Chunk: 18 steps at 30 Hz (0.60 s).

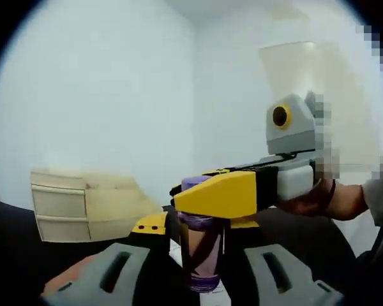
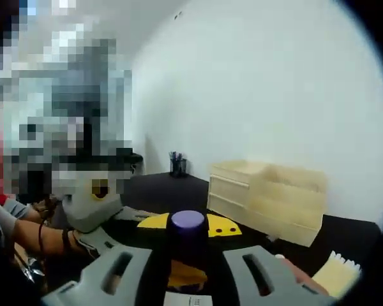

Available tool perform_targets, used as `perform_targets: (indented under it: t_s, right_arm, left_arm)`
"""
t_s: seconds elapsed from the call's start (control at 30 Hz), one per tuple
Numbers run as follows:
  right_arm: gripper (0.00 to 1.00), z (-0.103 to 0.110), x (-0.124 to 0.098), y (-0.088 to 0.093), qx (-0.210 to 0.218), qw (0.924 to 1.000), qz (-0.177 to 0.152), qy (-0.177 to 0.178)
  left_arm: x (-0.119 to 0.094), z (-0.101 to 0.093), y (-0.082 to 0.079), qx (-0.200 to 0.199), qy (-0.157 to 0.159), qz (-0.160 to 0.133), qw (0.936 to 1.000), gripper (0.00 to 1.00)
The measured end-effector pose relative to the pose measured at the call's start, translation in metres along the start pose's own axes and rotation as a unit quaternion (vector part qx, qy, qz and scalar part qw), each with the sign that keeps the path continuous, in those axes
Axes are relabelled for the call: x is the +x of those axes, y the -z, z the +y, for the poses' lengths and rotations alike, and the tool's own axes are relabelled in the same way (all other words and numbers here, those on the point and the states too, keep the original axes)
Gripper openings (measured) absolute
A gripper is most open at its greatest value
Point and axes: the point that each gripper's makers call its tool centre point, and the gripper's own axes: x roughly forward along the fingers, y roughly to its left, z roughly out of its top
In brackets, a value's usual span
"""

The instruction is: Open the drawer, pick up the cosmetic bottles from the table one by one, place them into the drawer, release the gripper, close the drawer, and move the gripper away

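Drawer unit [image 2: 268, 197] of pale wood stands on the dark counter [image 2: 159, 185], well apart from both grippers, its drawers seemingly closed. Purple-capped cosmetic bottle [image 1: 203, 245] stands between the jaws of the left gripper [image 1: 201, 274] and right gripper [image 2: 182, 271], both apparently clenched on it. Judging by this, pickup is in hand; next, one gripper lets go to open a drawer.

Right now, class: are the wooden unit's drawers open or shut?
Shut: the drawer unit's fronts sit flush with its frame; same in the right gripper view.
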Motion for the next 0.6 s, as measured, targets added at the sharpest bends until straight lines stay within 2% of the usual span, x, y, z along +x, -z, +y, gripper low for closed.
perform_targets:
  t_s: [0.07, 0.1, 0.2, 0.27, 0.43, 0.47, 0.6]
  right_arm:
    - [0.16, -0.01, 0.002, -0.001, -0.002, 0.9999, -0.004, 0.016]
    - [0.16, -0.014, 0.003, -0.003, -0.001, 0.9997, -0.007, 0.022]
    - [0.16, -0.032, 0.006, -0.009, -0.001, 0.9989, -0.015, 0.045]
    - [0.16, -0.043, 0.008, -0.014, 0.002, 0.998, -0.018, 0.061]
    - [0.16, -0.071, 0.012, -0.031, 0.007, 0.9944, -0.034, 0.099]
    - [0.16, -0.078, 0.014, -0.036, 0.008, 0.9933, -0.039, 0.109]
    - [0.16, -0.099, 0.019, -0.044, 0.014, 0.9904, -0.047, 0.129]
  left_arm:
    - [-0.003, 0.011, -0.006, -0.008, -0.018, -0.013, 0.9997, 0.38]
    - [-0.004, 0.015, -0.005, -0.007, -0.023, -0.008, 0.9997, 0.37]
    - [-0.007, 0.027, -0.008, -0.018, -0.039, -0.016, 0.999, 0.38]
    - [-0.008, 0.036, -0.005, -0.016, -0.058, -0.008, 0.9981, 0.38]
    - [-0.008, 0.055, 0.012, 0.015, -0.1, 0.037, 0.9942, 0.38]
    - [-0.008, 0.06, 0.017, 0.023, -0.113, 0.049, 0.9922, 0.41]
    - [-0.003, 0.066, 0.021, 0.038, -0.115, 0.058, 0.9909, 0.63]
